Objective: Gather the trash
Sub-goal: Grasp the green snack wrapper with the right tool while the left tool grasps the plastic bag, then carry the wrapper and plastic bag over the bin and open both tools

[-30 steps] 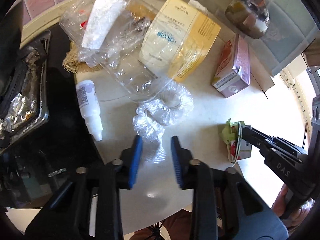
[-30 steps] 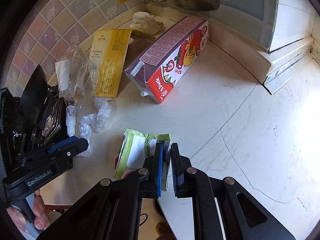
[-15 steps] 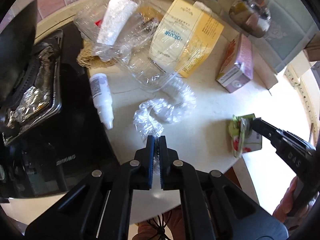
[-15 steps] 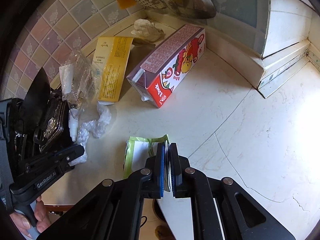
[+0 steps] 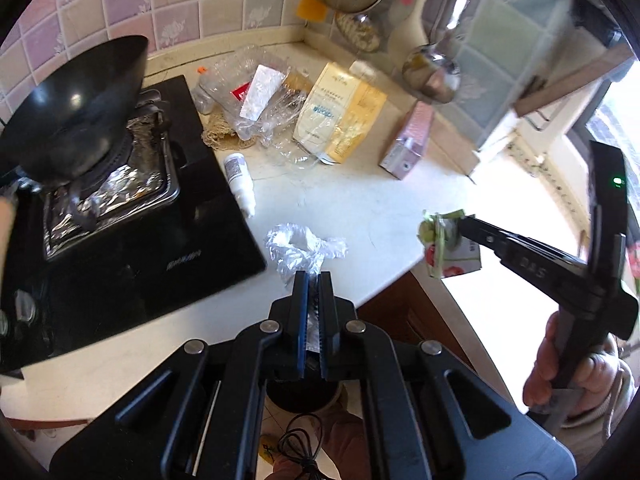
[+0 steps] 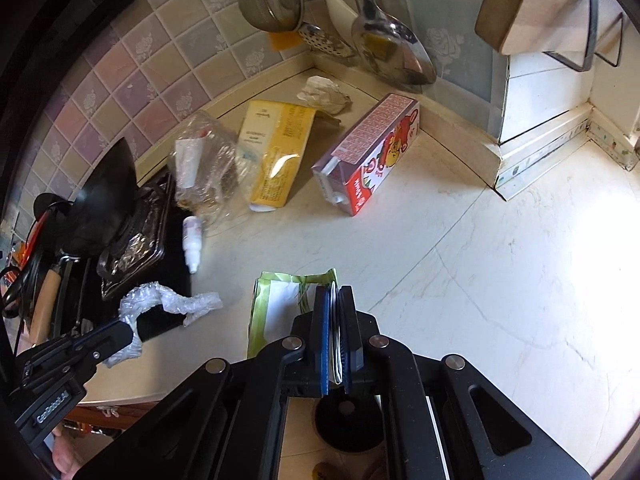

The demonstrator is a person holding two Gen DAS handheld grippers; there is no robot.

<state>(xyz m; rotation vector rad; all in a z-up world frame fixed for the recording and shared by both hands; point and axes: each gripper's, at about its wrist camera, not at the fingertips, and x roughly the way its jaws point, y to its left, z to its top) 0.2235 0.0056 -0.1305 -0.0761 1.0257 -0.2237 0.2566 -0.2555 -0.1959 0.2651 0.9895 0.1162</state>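
Since a second ago the left gripper (image 5: 314, 280) has clenched on the crumpled clear plastic wrap (image 5: 304, 246) and raised it off the countertop (image 5: 360, 204). The right gripper (image 6: 338, 300) still grasps the flattened green-and-white carton (image 6: 280, 304), also lifted. On the counter: one yellow box (image 6: 276, 152), one red juice carton (image 6: 368, 160), one white dropper bottle (image 6: 191, 236).
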